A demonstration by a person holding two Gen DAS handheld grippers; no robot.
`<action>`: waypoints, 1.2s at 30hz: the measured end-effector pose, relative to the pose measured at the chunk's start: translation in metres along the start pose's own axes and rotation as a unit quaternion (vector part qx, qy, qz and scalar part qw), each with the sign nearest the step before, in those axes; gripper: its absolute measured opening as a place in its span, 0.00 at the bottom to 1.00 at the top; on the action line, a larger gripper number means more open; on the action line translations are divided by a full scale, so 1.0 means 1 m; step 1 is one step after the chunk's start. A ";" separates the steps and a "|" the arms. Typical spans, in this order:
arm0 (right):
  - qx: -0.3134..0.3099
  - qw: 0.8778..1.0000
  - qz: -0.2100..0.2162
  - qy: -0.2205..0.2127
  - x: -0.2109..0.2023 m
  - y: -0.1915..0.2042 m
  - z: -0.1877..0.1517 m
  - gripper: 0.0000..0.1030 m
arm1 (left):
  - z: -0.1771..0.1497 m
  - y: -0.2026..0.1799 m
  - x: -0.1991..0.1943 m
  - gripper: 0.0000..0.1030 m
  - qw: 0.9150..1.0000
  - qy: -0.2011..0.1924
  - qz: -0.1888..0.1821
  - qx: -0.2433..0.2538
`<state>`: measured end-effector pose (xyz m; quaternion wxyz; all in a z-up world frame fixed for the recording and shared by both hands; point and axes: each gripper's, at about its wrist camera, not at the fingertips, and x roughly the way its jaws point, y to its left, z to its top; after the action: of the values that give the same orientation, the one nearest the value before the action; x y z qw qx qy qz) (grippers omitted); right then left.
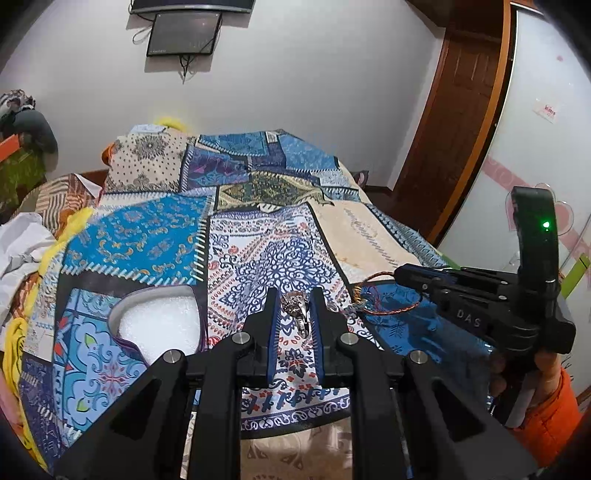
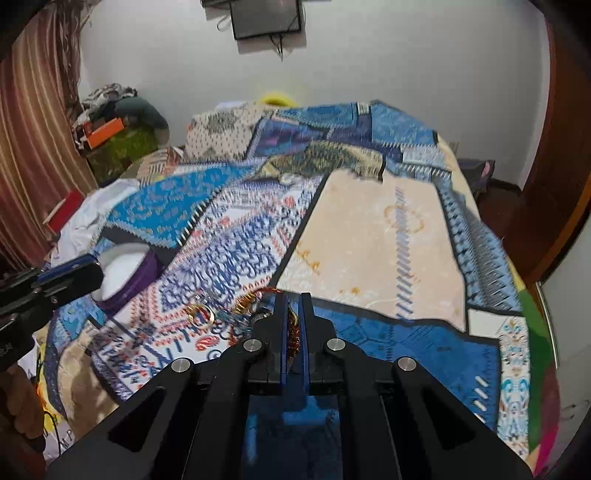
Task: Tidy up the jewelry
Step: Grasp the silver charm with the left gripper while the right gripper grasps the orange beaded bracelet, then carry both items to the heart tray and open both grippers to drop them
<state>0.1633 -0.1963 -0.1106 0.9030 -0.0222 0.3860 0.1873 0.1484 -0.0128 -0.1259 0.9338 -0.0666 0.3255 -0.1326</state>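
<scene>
Covering almost all the space in front of me is the patchwork bedspread, blue, cream and red, with the white wall behind it and a dark screen hanging high on that wall. At the right stands a brown wooden door frame. On the bedspread, to the left, sits the round purple box with white foam inside, its top uncovered. My right tongs come in from the right side over a blue patch, and my hand with an orange sleeve holds their handle. Their jaws are pressed together on the copper wire bracelet, which hangs partly from the tips while its loop lies over the blue patch. My left tongs are only a little apart, and between the blue pads they grip the silver ring, a bit above the red and blue pattern and just right of the box. From the right camera I see also a small gold ring lying on the cloth, near the bracelet, between my two tongs.
</scene>
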 end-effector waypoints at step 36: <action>-0.031 0.995 0.018 -0.092 -0.069 0.043 0.019 0.05 | -0.001 0.015 -0.059 0.14 0.997 -0.043 0.064 0.000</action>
<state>0.1174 -0.1751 -0.0447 0.9302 -0.0258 0.2955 0.2162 0.1066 0.0192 -0.0947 0.9535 -0.0515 0.2886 -0.0694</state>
